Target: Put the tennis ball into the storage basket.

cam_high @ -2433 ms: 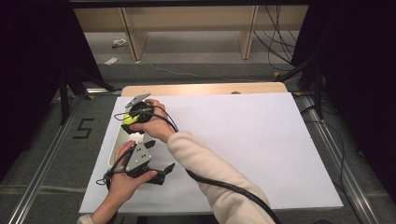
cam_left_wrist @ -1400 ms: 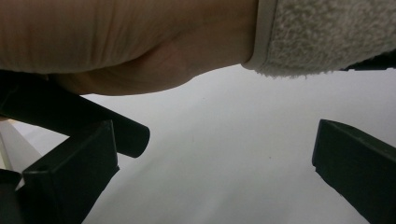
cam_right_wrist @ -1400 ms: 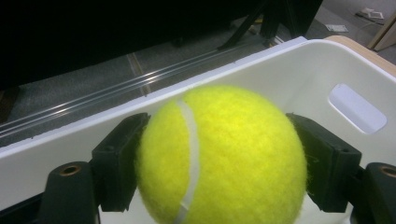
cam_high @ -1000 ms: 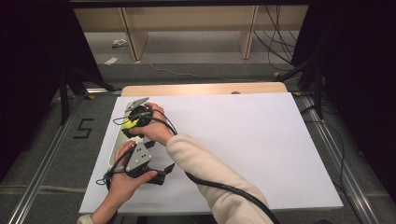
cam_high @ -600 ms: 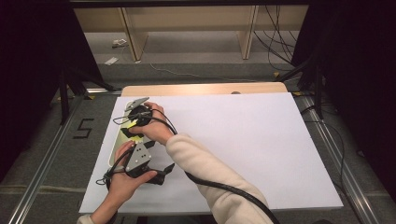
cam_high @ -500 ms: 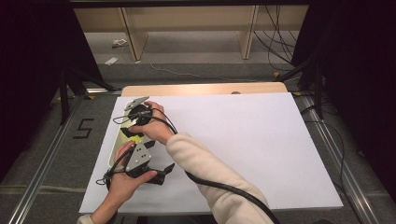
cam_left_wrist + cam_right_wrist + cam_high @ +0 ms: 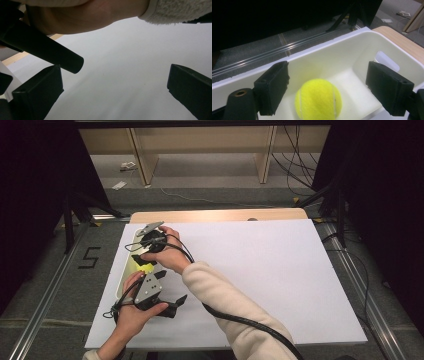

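A yellow tennis ball (image 7: 318, 98) lies on the floor of a white plastic bin (image 7: 332, 41). My right gripper (image 7: 330, 85) hovers just above the ball, open, with one jaw on each side and neither touching it. From above, the ball (image 7: 145, 267) shows in the bin (image 7: 122, 277) at the table's left edge. The right gripper (image 7: 142, 255) sits over it, its arm crossing from the right. My left gripper (image 7: 170, 287) is held just in front of the bin. In its own view the left gripper (image 7: 115, 87) is open over bare white table.
The white table surface (image 7: 260, 270) stretches wide to the right of both hands. The right forearm in its cream sleeve (image 7: 225, 305) and a black cable (image 7: 250, 322) cross the front left. Metal floor rails (image 7: 45, 295) run beside the table.
The right hand has shifted slightly over the bin. The left gripper has stayed put.
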Available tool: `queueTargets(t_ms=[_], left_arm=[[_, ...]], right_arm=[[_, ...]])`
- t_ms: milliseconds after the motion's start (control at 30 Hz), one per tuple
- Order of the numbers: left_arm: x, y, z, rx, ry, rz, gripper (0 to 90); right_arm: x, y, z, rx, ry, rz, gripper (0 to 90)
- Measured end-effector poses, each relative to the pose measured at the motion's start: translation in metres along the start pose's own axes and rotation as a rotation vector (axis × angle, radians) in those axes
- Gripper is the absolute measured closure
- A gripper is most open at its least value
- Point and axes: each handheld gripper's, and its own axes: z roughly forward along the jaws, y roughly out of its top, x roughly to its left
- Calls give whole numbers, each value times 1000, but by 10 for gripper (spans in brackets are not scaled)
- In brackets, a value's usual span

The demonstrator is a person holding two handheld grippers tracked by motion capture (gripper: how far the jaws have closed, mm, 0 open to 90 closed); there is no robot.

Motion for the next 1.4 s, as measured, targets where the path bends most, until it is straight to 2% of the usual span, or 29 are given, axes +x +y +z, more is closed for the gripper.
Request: queueTargets(t_ms=[133,1000,1400], left_arm=[[0,0,0,1,-1,-1,0],[0,0,0,1,0,-1,0],[0,0,0,2,0,-2,0]], right_arm=[[-1,-3,-4,-18,-6,14,198],[-14,-16,-36,-48,-37,38,204],[-21,-27,-50,-47,-54,55,204]])
